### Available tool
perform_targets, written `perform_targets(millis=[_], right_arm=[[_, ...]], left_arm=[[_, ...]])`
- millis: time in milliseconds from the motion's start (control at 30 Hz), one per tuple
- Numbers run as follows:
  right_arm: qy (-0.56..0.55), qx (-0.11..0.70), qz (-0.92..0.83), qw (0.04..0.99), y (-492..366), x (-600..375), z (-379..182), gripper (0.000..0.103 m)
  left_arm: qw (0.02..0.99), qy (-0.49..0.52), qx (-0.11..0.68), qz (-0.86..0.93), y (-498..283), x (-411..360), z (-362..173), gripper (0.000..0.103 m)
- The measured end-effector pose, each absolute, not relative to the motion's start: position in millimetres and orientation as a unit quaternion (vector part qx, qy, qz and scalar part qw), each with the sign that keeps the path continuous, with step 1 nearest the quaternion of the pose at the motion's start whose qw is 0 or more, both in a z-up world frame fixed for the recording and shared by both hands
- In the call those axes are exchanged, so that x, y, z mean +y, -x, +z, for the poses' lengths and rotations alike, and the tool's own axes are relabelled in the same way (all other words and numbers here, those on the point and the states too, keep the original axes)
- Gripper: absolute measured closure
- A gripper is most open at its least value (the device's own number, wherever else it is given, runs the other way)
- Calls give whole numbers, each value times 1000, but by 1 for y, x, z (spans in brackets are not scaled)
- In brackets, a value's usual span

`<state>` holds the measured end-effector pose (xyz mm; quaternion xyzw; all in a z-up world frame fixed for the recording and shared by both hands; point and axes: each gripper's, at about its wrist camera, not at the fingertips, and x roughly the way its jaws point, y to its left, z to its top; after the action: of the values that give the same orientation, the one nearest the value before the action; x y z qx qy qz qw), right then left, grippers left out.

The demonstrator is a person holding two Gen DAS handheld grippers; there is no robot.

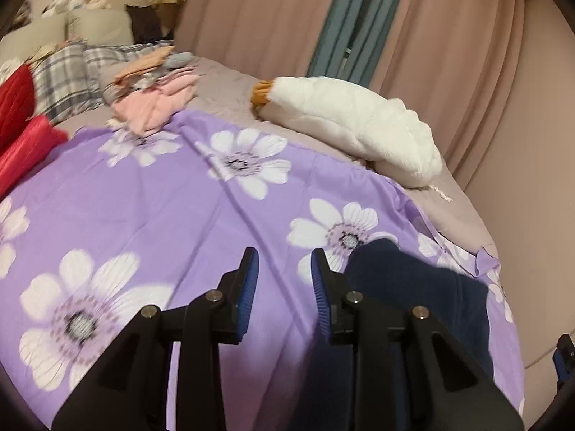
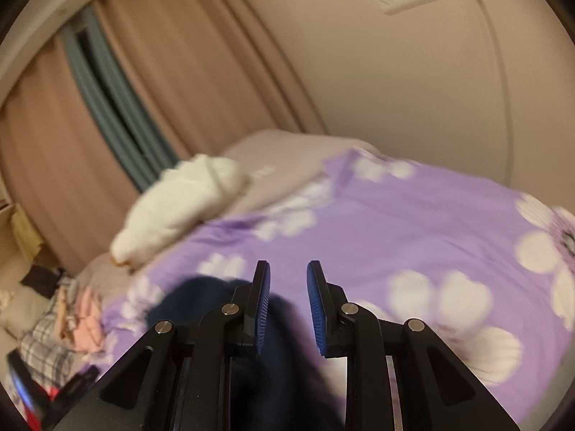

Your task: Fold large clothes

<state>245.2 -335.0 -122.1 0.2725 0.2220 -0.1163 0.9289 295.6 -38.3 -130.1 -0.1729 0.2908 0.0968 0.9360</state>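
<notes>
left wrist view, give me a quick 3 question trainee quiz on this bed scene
1. True or false: the left hand-held gripper is clamped on the navy garment.
2. Which lies at the far edge of the purple flowered sheet, beside the curtain? A white plush toy; B a laptop; C a shoe.
3. Fill in: beyond the sheet's far left corner lies a pile of ____ clothes.

Key: 1 false, its jaws stand apart with nothing between them, and the right hand-held gripper is open too. 2 A. 3 pink.
</notes>
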Motion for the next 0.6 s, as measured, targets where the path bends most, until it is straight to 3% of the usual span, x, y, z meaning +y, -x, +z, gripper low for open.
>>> perform_targets(millis=[133, 267, 333, 433, 600], right_arm=[[-239, 264, -134, 925, -299, -310, -148, 78], [-179, 335, -200, 903, -329, -307, -218, 78], [-175, 383, -215, 881, -342, -320, -275, 78], [-324, 411, -156, 838, -343, -367, -305, 78], [-264, 405, -184, 856, -342, -353, -299, 79]], left_arm=[[930, 170, 317, 80, -339, -60, -154, 70], [873, 128, 461, 91, -387, -83, -237, 74], [865, 173, 463, 85, -389, -73, -247, 74], [866, 201, 449, 89, -382, -66, -244, 72], [868, 200, 445, 88, -379, -65, -246, 72]])
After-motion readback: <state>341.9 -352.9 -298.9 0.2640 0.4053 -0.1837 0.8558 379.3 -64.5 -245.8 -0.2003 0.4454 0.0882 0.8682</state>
